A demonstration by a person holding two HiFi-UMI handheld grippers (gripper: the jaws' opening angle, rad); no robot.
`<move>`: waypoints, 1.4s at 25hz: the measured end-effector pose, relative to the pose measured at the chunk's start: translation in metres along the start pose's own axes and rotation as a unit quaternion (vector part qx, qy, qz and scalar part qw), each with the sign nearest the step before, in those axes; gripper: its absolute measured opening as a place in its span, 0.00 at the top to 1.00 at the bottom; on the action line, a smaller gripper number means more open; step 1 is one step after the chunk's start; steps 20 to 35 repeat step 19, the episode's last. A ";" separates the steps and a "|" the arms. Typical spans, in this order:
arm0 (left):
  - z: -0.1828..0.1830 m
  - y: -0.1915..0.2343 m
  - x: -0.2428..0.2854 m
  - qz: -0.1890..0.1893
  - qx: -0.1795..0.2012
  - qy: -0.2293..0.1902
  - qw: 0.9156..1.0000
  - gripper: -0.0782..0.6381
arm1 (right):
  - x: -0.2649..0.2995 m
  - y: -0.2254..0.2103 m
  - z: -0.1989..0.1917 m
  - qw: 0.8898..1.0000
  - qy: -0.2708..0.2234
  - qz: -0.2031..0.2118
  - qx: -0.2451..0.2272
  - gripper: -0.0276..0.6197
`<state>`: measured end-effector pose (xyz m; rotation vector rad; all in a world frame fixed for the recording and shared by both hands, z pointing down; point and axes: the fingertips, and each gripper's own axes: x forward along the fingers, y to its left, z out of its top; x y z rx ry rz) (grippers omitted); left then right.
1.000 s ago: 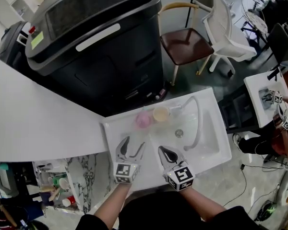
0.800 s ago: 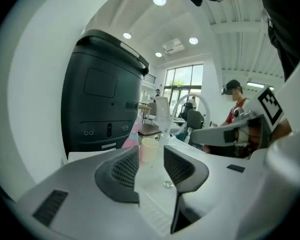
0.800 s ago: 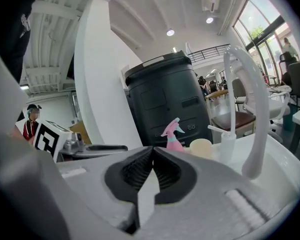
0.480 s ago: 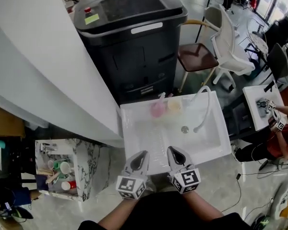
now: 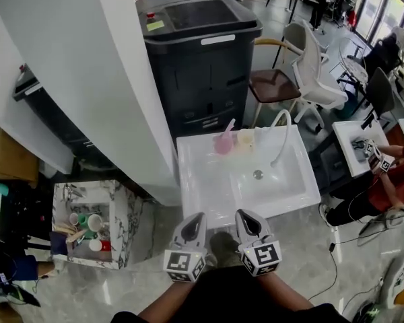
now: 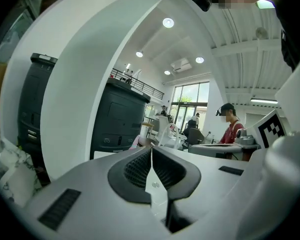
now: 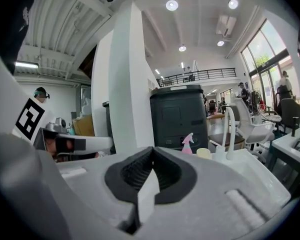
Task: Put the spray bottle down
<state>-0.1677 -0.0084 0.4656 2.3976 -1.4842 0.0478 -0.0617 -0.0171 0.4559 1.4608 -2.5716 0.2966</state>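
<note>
Standing upright at the back-left corner of the white sink [image 5: 202, 180]: pink spray bottle [image 5: 223, 142], long axis vertical, trigger head uppermost. It is set down and free, with nothing touching it.

- Neighbours: cream cup [image 5: 245, 140] just beside it at 3 o'clock. The curved faucet [image 7: 231, 134] stands further along the same line. A large black bin [image 5: 202, 52] stands behind, at 12 o'clock.
- Left hand-held gripper [image 5: 194, 224]: jaws closed pad to pad, nothing between them. It is off the near edge of the sink, and the bottle lies from it at about 1 o'clock, well apart.
- Right hand-held gripper [image 5: 246, 222]: jaws likewise together and empty. The bottle lies from it at about 11 o'clock, well apart.
- Governing relation: the bottle sits almost dead ahead, between the two lines of aim, across the full depth of the sink. Neither hand is clearly nearer, though the right is perhaps slightly so.
- Judgement: the putting-down appears done, and any further move would be a fresh reach forward to 12 o'clock.
- Hard to make out: in the right gripper view the bottle's base is cut off by the gripper's own body. In the left gripper view only a pink sliver shows above the jaws. Which way the nozzle faces, and the liquid level, are too small to tell.
</note>
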 end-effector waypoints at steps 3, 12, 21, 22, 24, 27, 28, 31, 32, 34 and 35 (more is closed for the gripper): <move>-0.002 -0.012 -0.012 -0.008 0.007 -0.004 1.000 0.86 | -0.017 0.014 -0.002 1.000 -0.001 0.002 -0.008 0.96; -0.006 -0.034 -0.039 -0.029 0.034 -0.012 0.999 0.86 | -0.039 0.029 -0.005 1.000 -0.010 -0.002 -0.003 0.96; -0.006 -0.043 -0.053 -0.027 0.035 -0.017 0.999 0.87 | -0.051 0.038 -0.006 1.000 -0.009 0.001 -0.011 0.96; -0.006 -0.043 -0.053 -0.027 0.035 -0.017 0.999 0.87 | -0.051 0.038 -0.006 1.000 -0.009 0.001 -0.011 0.96; -0.006 -0.043 -0.053 -0.027 0.035 -0.017 0.999 0.87 | -0.051 0.038 -0.006 1.000 -0.009 0.001 -0.011 0.96; -0.006 -0.043 -0.053 -0.027 0.035 -0.017 0.999 0.87 | -0.051 0.038 -0.006 1.000 -0.009 0.001 -0.011 0.96; -0.006 -0.043 -0.053 -0.027 0.035 -0.017 0.999 0.87 | -0.051 0.038 -0.006 1.000 -0.009 0.001 -0.011 0.96; -0.006 -0.043 -0.053 -0.027 0.035 -0.017 0.999 0.87 | -0.051 0.038 -0.006 1.000 -0.009 0.001 -0.011 0.96; -0.006 -0.043 -0.053 -0.027 0.035 -0.017 0.999 0.87 | -0.051 0.038 -0.006 1.000 -0.009 0.001 -0.011 0.96; -0.006 -0.043 -0.053 -0.027 0.035 -0.017 0.999 0.87 | -0.051 0.038 -0.006 1.000 -0.009 0.001 -0.011 0.96; -0.006 -0.043 -0.053 -0.027 0.035 -0.017 0.999 0.87 | -0.051 0.038 -0.006 1.000 -0.009 0.001 -0.011 0.96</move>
